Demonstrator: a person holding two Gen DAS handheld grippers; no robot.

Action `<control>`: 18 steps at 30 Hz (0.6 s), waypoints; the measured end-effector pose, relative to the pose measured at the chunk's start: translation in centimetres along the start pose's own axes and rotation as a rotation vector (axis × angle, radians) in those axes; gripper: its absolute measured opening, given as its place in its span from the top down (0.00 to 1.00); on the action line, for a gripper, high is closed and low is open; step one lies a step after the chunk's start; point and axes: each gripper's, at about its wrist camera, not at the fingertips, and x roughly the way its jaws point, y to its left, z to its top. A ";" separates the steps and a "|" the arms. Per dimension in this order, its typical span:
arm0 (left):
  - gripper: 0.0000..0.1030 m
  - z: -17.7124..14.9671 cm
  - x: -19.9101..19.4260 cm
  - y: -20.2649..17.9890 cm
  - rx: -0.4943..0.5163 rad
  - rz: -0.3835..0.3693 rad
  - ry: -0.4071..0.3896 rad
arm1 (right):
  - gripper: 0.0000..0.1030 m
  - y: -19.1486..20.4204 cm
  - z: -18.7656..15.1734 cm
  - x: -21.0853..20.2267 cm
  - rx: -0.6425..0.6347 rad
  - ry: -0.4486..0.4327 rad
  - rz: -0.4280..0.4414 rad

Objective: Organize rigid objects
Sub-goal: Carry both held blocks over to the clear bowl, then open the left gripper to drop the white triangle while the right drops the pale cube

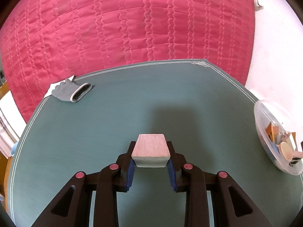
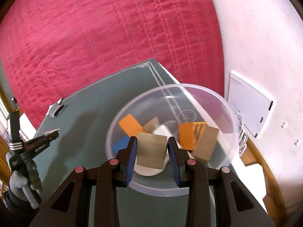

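Observation:
My left gripper [image 1: 151, 156] is shut on a pale wooden block [image 1: 150, 149], held above the green mat [image 1: 113, 124]. In the right wrist view my right gripper [image 2: 152, 148] is shut on a tan wooden block [image 2: 151, 152] just over the near rim of a clear plastic bowl [image 2: 217, 98]. Inside the bowl lie several blocks: an orange one [image 2: 130, 125], another orange one [image 2: 189, 136], a blue one [image 2: 120, 144], a tan one [image 2: 206, 143] and a white one [image 2: 162, 130]. The same bowl [image 1: 265, 132] shows at the right edge of the left wrist view. The left gripper [image 2: 49, 134], in a gloved hand [image 2: 20, 181], appears at the far left.
A grey glove [image 1: 73, 91] lies at the mat's far left corner. A pink quilted bedspread [image 1: 132, 22] fills the background beyond the mat. A white card [image 2: 248, 102] and a white surface [image 2: 265, 37] lie to the right of the bowl.

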 end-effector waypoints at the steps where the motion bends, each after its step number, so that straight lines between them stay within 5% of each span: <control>1: 0.70 -0.1 -0.1 -0.2 0.004 -0.004 0.002 | 0.67 -0.4 0.0 0.1 0.008 0.003 -0.004; 6: 0.70 -0.2 -0.3 -1.5 0.017 -0.040 0.019 | 0.65 -1.5 -0.1 0.5 0.043 0.018 -0.003; 9: 0.70 -0.1 -0.6 -2.3 0.024 -0.064 0.024 | 0.52 -2.1 -0.2 0.1 0.068 0.003 0.004; 18: 0.70 0.3 -1.6 -5.5 0.054 -0.168 0.032 | 0.52 -3.7 -0.2 -1.0 0.115 -0.043 -0.011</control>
